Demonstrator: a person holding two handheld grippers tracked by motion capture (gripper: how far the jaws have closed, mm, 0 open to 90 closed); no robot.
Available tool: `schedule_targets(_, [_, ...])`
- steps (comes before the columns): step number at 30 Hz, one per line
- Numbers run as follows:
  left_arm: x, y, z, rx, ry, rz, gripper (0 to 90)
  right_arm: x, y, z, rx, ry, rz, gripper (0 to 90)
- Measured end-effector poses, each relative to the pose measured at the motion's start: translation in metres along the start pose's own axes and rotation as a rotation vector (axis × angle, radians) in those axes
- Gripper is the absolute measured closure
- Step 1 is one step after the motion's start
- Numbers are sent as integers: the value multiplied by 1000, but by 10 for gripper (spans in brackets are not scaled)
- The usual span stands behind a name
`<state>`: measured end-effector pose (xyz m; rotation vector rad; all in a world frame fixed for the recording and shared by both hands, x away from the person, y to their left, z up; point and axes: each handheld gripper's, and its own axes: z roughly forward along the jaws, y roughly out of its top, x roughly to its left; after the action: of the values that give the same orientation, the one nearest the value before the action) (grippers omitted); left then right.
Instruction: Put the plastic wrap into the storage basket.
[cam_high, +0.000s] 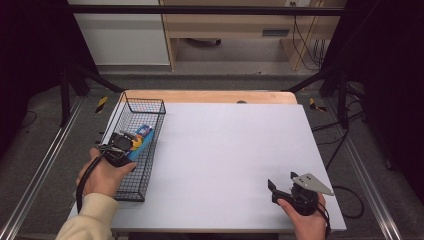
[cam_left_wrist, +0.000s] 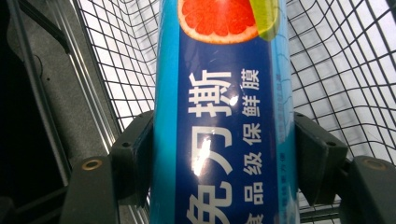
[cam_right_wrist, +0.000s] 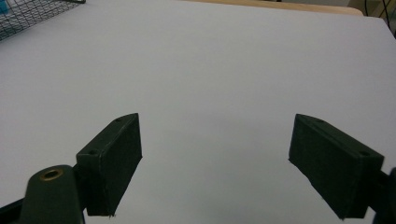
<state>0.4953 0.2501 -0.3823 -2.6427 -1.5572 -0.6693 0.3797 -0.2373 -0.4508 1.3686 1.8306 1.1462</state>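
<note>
Right tongs: nearest to us, at the table's near right corner, we see the right tongs (cam_high: 281, 185) held in the person's right hand (cam_high: 307, 220), with a grey three-cornered plate on top.
Right tongs, state: in the right gripper view the right tongs (cam_right_wrist: 215, 163) stand wide apart with nothing between the jaws, above bare white surface.
Left tongs: we see the left tongs (cam_high: 131, 141) along the table's left edge, held in the person's left hand (cam_high: 102, 176), reaching into the basket.
Left tongs, state: in the left gripper view the left tongs (cam_left_wrist: 224, 161) are clamped on the roll, one jaw pressing each side of it.
Roll: a blue cylindrical roll of cling film (cam_left_wrist: 224, 116), printed with white Chinese characters, a grapefruit slice and a lime wedge, runs lengthwise up between the jaws; from above we see the roll (cam_high: 143, 136) inside the basket, about midway along its length.
Basket: a long black wire-mesh basket (cam_high: 145, 105) lies along the table's left edge, running from near the far left corner towards the near left corner.
Table: a white-topped table (cam_high: 225, 150) with a strip of bare wood along its far edge.
Sleeve: a cream sleeve (cam_high: 87, 220) covers the left forearm at the near left corner.
</note>
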Motion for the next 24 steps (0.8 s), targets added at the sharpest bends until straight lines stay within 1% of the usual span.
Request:
schedule_targets(4, [0,2,2,13,2,7,320,0,0,0,1,3,4,173])
schedule_targets(11, [0,6,5,43,0,21,320,0,0,1,4,3,-4,172])
schedule_targets(12, [0,6,5,43,0,21,320,0,0,1,4,3,-4,172])
schedule_targets(13, [0,7,6,53,-6,18,320,0,0,1,4,3,-4,172])
schedule_targets(16, [-1,8,8,57,-1,17,320,0,0,0,4,5,-3,172])
schedule_targets(17, [-2,9,9,67,5,29,320,0,0,0,3,6,-4,173])
schedule_targets(24, [-3,11,10,74,4,22,319,0,0,0,3,6,-2,172])
